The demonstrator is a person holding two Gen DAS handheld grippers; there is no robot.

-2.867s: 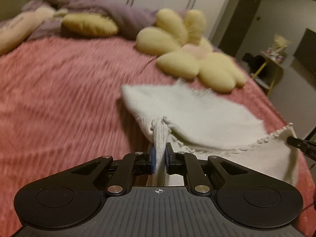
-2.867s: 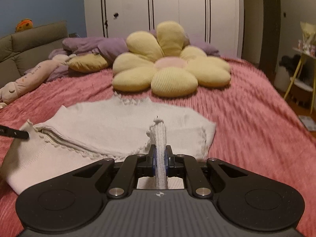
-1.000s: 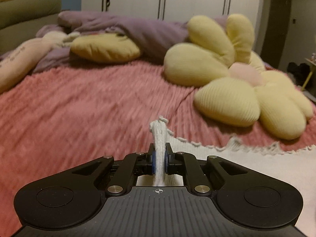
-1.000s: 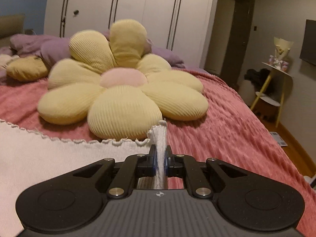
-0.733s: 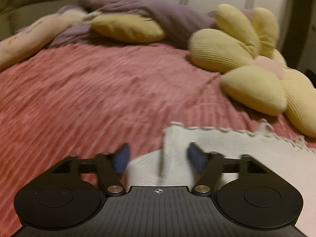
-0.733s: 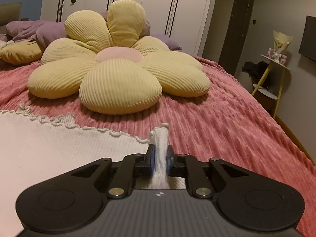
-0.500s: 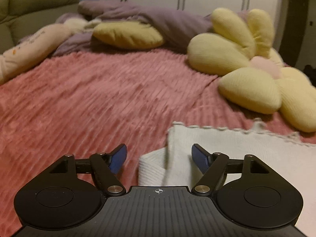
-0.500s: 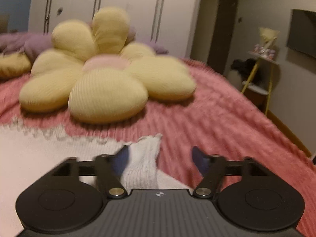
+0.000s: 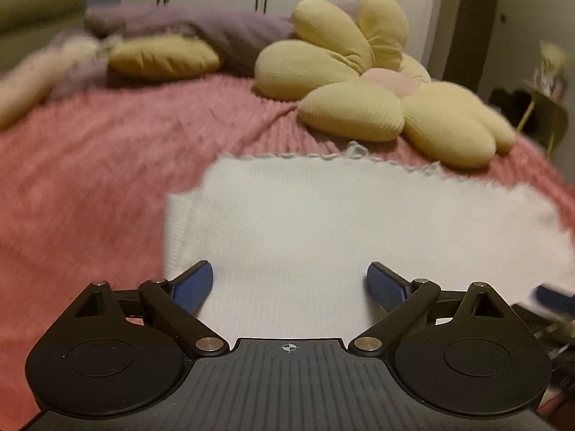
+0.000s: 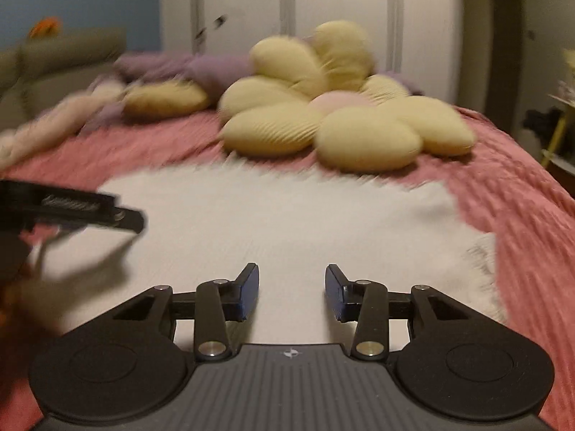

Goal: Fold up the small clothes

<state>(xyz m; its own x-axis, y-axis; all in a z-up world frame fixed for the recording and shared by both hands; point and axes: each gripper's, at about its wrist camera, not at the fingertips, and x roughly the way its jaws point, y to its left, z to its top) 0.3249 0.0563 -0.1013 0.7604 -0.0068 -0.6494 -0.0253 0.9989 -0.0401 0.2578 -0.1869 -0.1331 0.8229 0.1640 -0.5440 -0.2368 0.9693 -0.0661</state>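
Bed (image 9: 90, 165) with a ribbed pink cover fills both views. White wardrobe doors (image 10: 323, 18) stand behind it, out of focus

Flower cushion (image 9: 373, 97), yellow petals with a pink centre, lies on the bed beyond the garment, near its far edge. Whether the two touch I can't tell. A purple blanket (image 9: 215, 32) and a yellow pillow (image 9: 161, 55) lie further back to the left

White knit garment (image 9: 341, 222) lies flat on the bed, folded into a rough rectangle. Scalloped trim runs along its far edge. On its left side a ribbed lower layer sticks out from under the top layer. In the right wrist view the same garment (image 10: 287, 222) is motion-blurred, with a frilly edge showing at its right side

Left hand-held gripper (image 9: 289, 283): jaws wide apart and just been opening, blue pads clear on both sides. Nothing sits between them; the garment is only seen below the gap. No contact visible

Right hand-held gripper (image 10: 291, 292): jaws partly apart, just been narrowing. Nothing sits between the pads and nothing is gripped, only cloth seen below

In the right wrist view the left hand-held gripper's finger (image 10: 82, 212) reaches in from the left over the garment's left part, casting a shadow on the cloth. In the left wrist view a blurred blue pad shows at the right edge
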